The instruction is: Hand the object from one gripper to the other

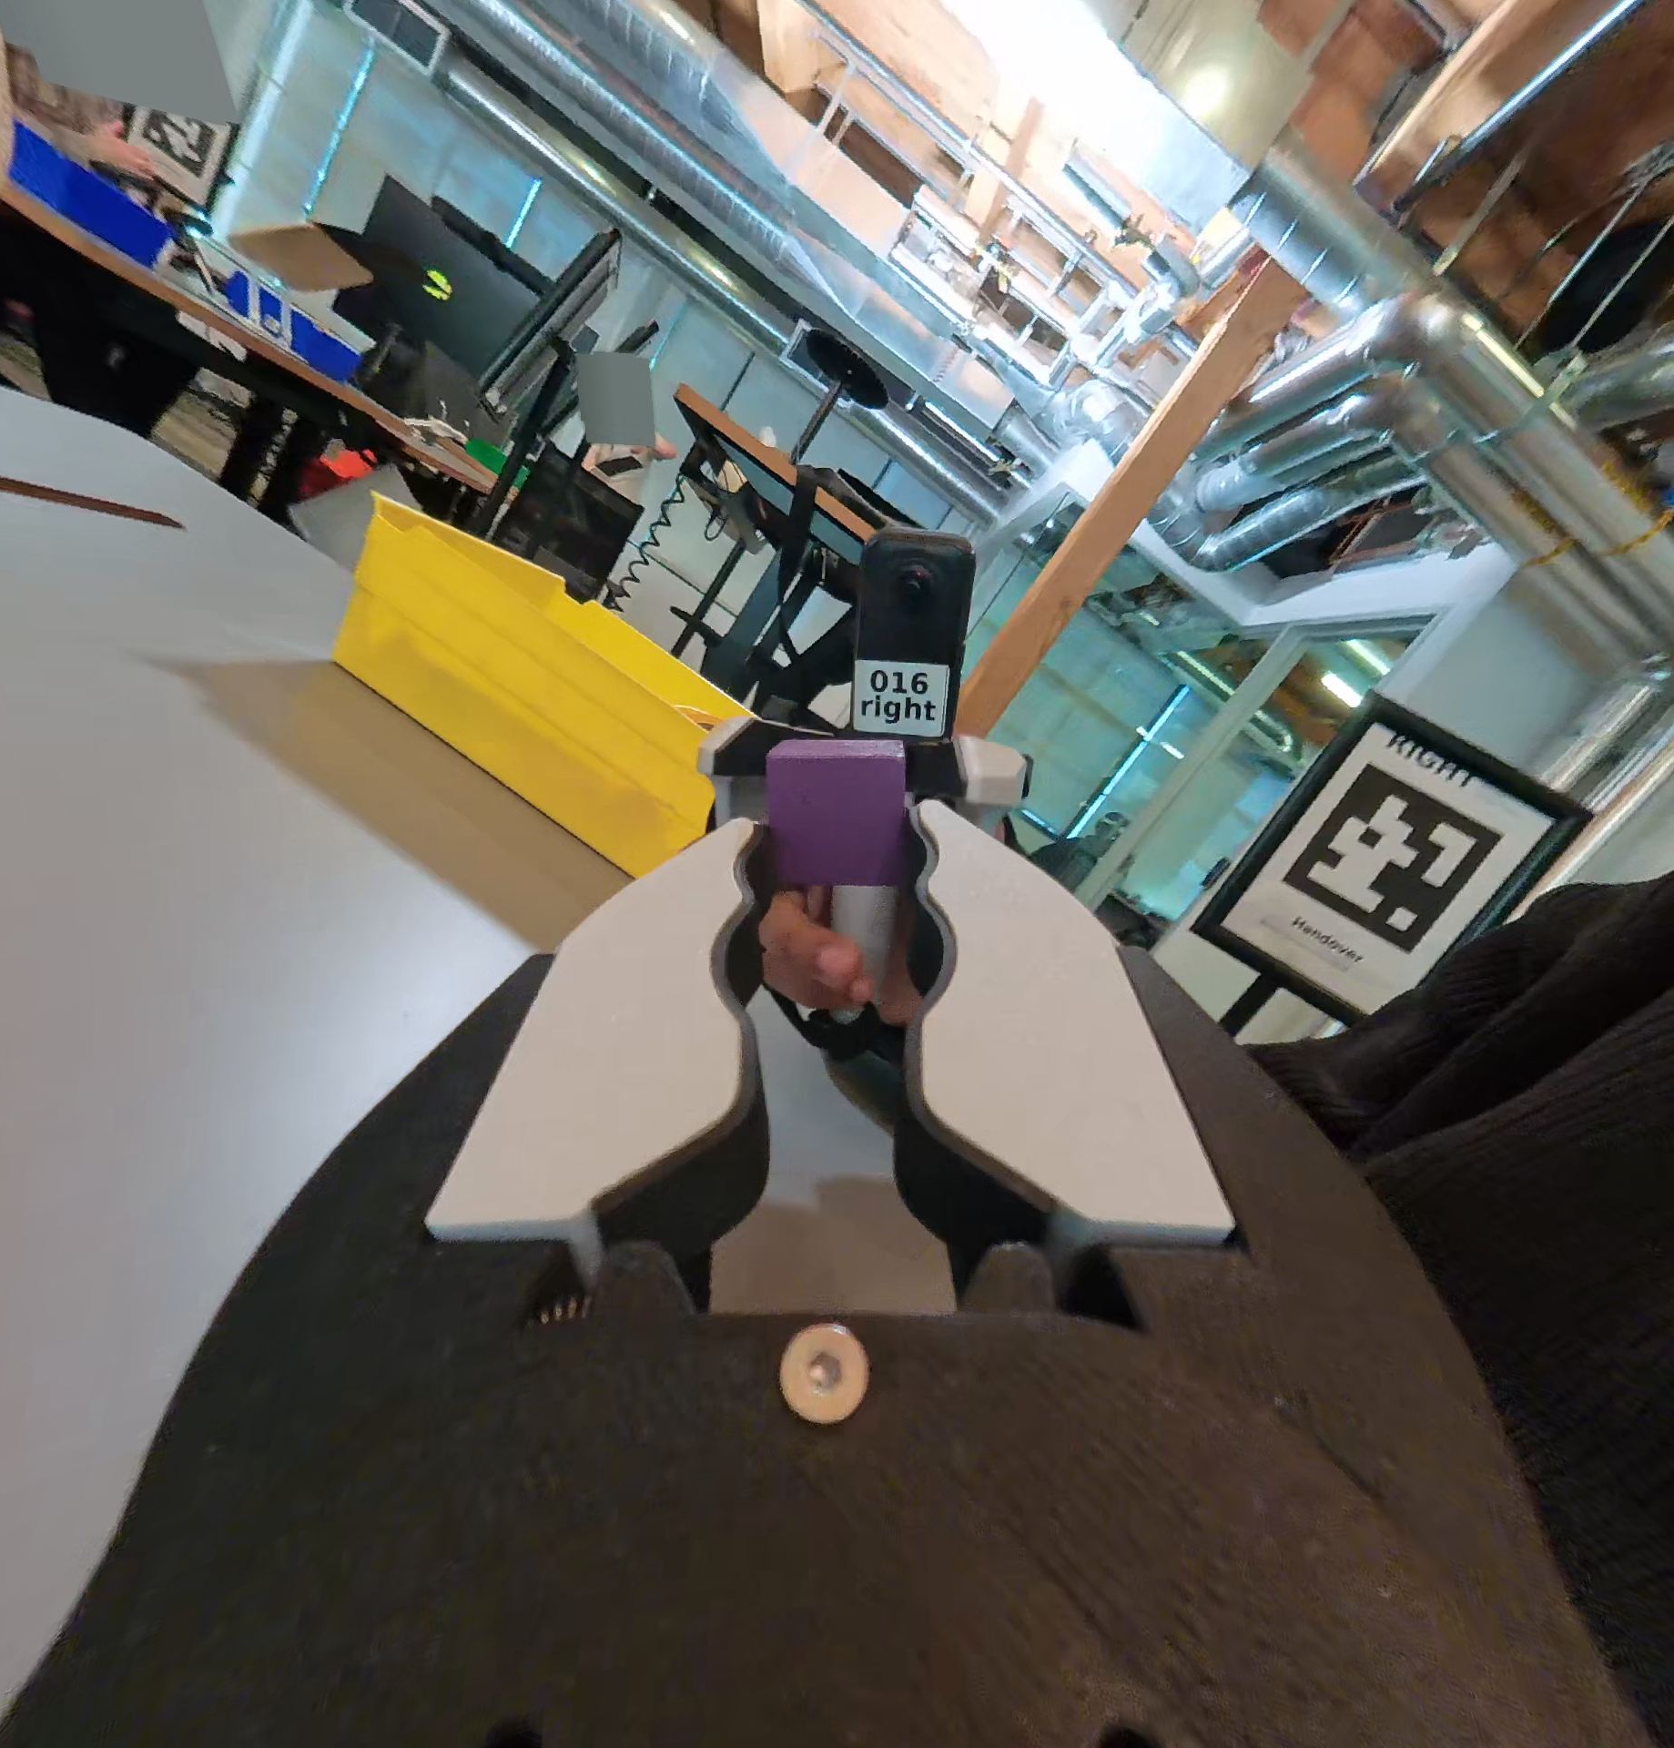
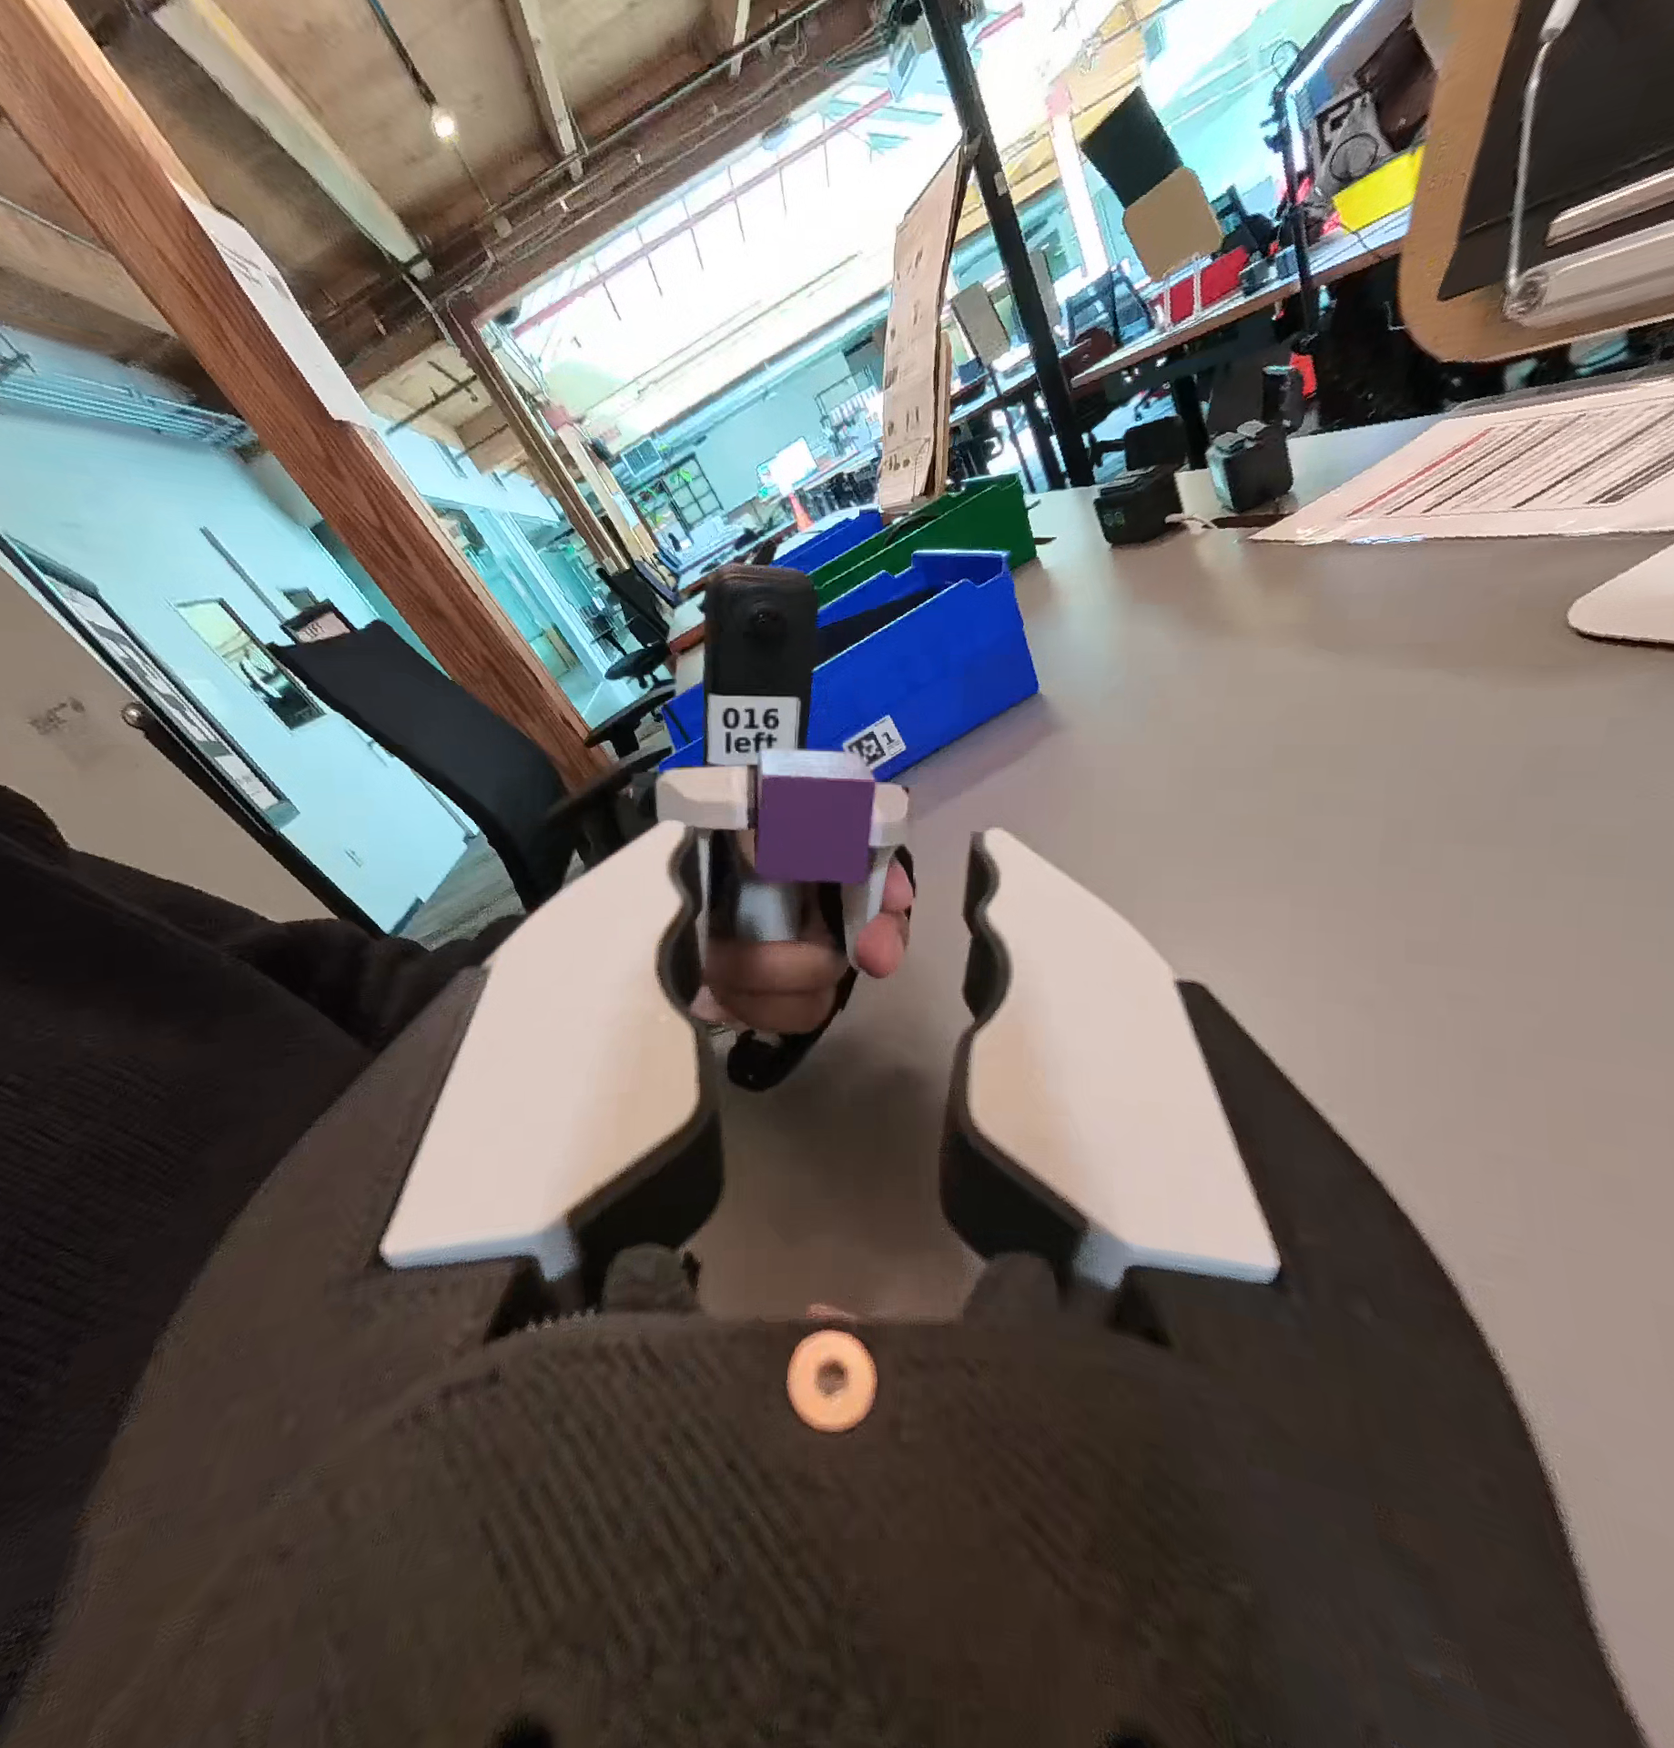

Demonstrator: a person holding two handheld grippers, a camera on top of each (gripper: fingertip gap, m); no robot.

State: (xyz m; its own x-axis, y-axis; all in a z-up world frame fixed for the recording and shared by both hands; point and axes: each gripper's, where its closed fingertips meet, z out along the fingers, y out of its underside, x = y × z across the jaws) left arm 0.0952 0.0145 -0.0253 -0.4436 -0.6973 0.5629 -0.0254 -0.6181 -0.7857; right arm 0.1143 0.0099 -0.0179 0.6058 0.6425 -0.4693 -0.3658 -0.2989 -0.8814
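The small purple painted wooden block [image 1: 837, 812], rigid and probably light, sits clamped between the left gripper [image 1: 833, 832] fingertips above the grey table [image 1: 152, 851]. The right gripper [image 2: 828, 851] stands spread apart facing it; flat side faces suit pinching, though they may be slick.

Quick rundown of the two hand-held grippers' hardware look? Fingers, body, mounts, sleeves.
Both match. The left hand-held gripper and right hand-held gripper each have two pale grey fingers with wavy black inner pads, a black ribbed printed body and a round metal screw at centre. Each carries a black camera with a white label. The person wears a dark knit sleeve.
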